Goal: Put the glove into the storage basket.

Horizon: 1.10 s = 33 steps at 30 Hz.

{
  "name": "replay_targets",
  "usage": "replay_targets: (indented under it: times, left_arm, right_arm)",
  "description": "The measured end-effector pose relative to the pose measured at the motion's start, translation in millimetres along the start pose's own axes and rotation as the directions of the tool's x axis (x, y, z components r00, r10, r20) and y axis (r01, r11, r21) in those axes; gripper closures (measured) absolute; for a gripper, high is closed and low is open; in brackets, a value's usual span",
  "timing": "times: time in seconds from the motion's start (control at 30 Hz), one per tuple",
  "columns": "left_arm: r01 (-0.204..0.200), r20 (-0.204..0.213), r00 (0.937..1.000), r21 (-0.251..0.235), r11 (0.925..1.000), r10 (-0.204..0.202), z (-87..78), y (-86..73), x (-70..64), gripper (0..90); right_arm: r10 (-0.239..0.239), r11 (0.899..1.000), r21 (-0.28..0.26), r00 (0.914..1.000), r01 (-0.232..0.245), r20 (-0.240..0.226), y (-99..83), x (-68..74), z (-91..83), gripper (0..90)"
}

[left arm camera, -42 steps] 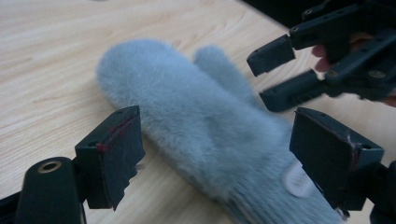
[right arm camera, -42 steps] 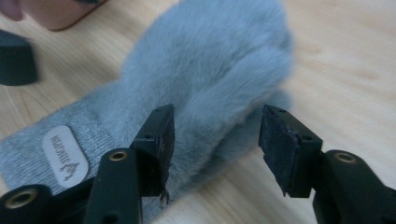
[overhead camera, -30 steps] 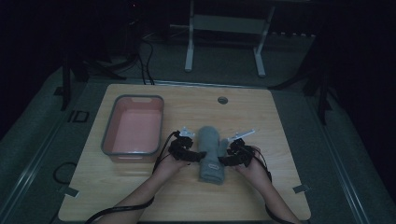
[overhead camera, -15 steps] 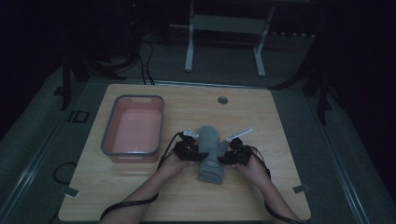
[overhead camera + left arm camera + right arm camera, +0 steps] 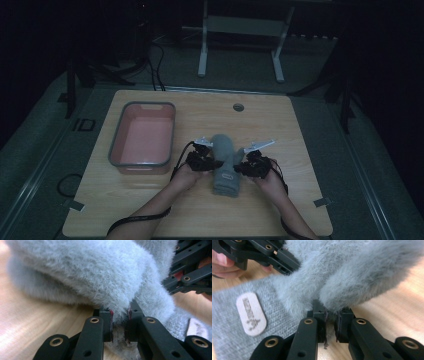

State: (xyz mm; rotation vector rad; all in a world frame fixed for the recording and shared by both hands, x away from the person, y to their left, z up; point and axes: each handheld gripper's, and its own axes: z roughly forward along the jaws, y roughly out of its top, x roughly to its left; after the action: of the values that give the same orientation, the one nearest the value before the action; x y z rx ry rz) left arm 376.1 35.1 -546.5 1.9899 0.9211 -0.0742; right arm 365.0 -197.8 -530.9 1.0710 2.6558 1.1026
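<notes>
A grey fuzzy garment with a knitted cuff lies on the wooden table, cuff toward the person. Its cuff carries a pale oval label. My left gripper is at its left side, and its jaws are shut on a fold of the fuzzy fabric. At the right side, my right gripper is likewise shut, pinching the fuzzy edge between its jaws. Each gripper view shows the other gripper across the garment, the right gripper and the left gripper.
A pink tray with a grey rim sits at the table's left, close to the left hand. A round cable hole is near the far edge. A metal stand is on the floor beyond the table.
Both grippers have edged slightly inward along the garment's sides. The garment lies in about the same place.
</notes>
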Motion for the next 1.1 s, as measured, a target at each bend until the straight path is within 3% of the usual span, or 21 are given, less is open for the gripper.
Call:
replay_targets:
  times: [0.1,0.23,0.5,0.77,1.1]
  left_arm:
    - [-0.001,-0.006,1.0,-0.013,0.9999,0.0,-6.4,5.3,-1.3,80.4]
    - [0.016,-0.008,0.9998,-0.019,0.9997,-0.017,-13.3,10.7,-2.9,80.9]
    - [-0.023,-0.014,0.9997,-0.052,0.9984,0.022,-37.5,27.7,-12.1,81.2]
    - [-0.052,-0.031,0.9983,-0.092,0.9944,0.05,-63.6,41.6,-16.8,81.1]
    - [-0.08,-0.085,0.994,-0.127,0.9887,0.069,-109.2,54.7,-10.0,81.1]
  right_arm:
    - [0.0,0.999,-0.04,1.0,0.001,0.006,3.3,2.2,-5.8,82.3]
    - [-0.014,0.998,-0.053,0.9999,0.014,0.009,10.6,5.3,-11.9,82.7]
    - [-0.022,0.994,-0.103,0.9996,0.02,-0.016,24.2,12.0,-29.3,82.8]
    - [-0.082,0.987,-0.136,0.9966,0.082,0.005,49.3,24.0,-45.9,82.9]
    - [-0.139,0.976,-0.172,0.9903,0.135,-0.01,91.0,44.5,-48.3,82.9]
